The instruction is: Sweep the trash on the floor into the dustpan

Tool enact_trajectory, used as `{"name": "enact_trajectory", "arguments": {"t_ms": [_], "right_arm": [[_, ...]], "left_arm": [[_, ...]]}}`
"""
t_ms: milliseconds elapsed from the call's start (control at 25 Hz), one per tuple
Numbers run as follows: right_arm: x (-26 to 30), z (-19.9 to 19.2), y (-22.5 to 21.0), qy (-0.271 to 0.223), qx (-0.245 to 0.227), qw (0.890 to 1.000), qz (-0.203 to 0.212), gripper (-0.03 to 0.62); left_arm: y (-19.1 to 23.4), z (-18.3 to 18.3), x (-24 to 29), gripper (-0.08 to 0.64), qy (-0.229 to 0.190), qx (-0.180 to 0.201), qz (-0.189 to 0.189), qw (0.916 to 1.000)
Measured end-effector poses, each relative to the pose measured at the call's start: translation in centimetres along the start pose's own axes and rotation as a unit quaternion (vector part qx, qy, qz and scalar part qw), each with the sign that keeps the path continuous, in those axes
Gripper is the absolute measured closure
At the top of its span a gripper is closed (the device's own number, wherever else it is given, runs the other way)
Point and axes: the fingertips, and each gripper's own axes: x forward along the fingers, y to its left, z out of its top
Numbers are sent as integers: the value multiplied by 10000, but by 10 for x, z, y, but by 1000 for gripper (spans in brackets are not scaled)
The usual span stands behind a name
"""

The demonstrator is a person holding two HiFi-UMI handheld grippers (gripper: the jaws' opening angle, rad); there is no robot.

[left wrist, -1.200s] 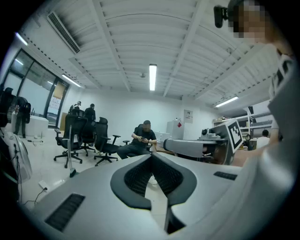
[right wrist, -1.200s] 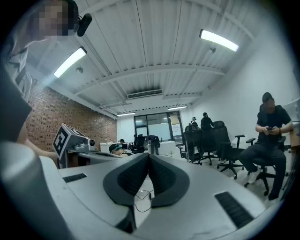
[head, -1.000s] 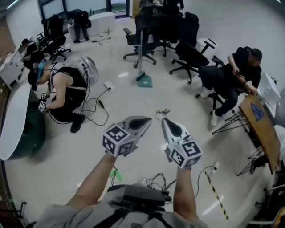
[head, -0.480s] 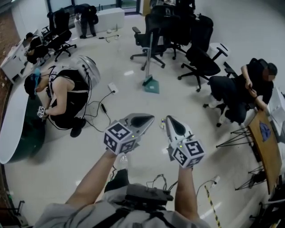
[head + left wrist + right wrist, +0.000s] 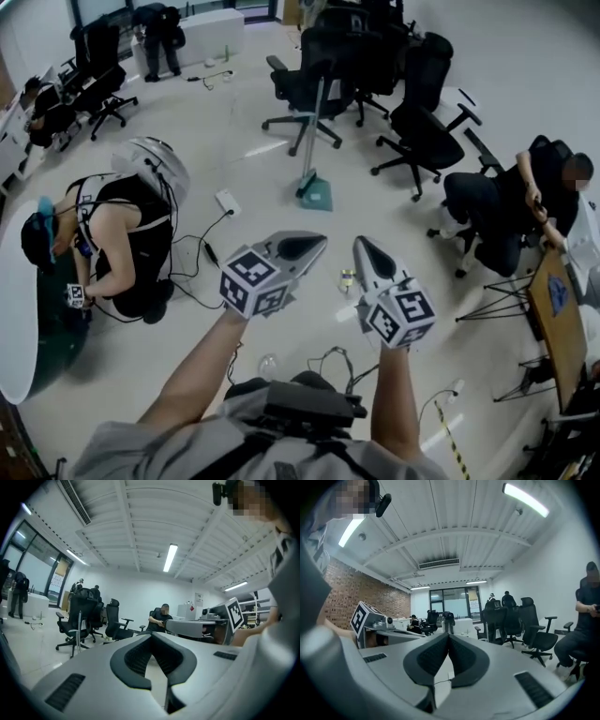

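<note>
Dustpan (image 5: pixel 319 195) sits well ahead on the floor, handle upright, slightly nearer left gripper (image 5: pixel 314 245) than right gripper (image 5: pixel 363 249), both jaws pressed together, empty.

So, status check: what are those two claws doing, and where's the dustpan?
Left gripper shut, empty. Right gripper shut, empty. Green dustpan on floor ahead, untouched. Cables trailing at left.

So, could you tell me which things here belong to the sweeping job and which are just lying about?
Job: green dustpan; small trash piece.
Lying about: office chairs; power strip; cable; wooden table.
</note>
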Motion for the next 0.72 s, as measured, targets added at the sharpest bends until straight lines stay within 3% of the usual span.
{"name": "enact_trajectory", "arguments": {"t_ms": [360,720], "right_arm": [[125,5,-57,-144,55,9999,39,592],[250,29,-163,-198,210,9995,116,592]], "left_arm": [[130,7,54,560,83,0,0,10000],[256,47,169,560,310,-8,-84,9995]]}}
